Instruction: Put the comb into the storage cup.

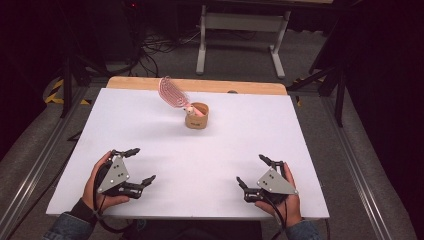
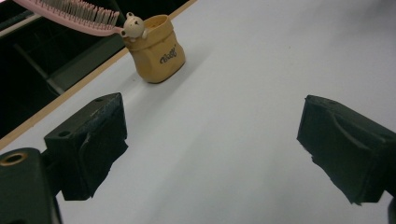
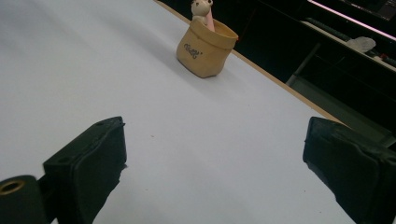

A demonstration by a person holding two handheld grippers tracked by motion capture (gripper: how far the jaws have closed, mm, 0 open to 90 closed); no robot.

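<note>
- The hairbrush (image 1: 173, 93) is pink, with an oval slotted head of pale bristles and a small bear figure (image 2: 132, 25) on its handle
- It stands handle-down in the cup (image 1: 196, 116), leaning left with its head above the rim
- The cup is tan, sack-shaped, with dark lettering; it sits toward the far middle of the white desk (image 1: 210, 150)
- The left tongs (image 1: 139, 165) and right tongs (image 1: 252, 170) rest near the front edge, jaws wide apart, holding nothing
</note>
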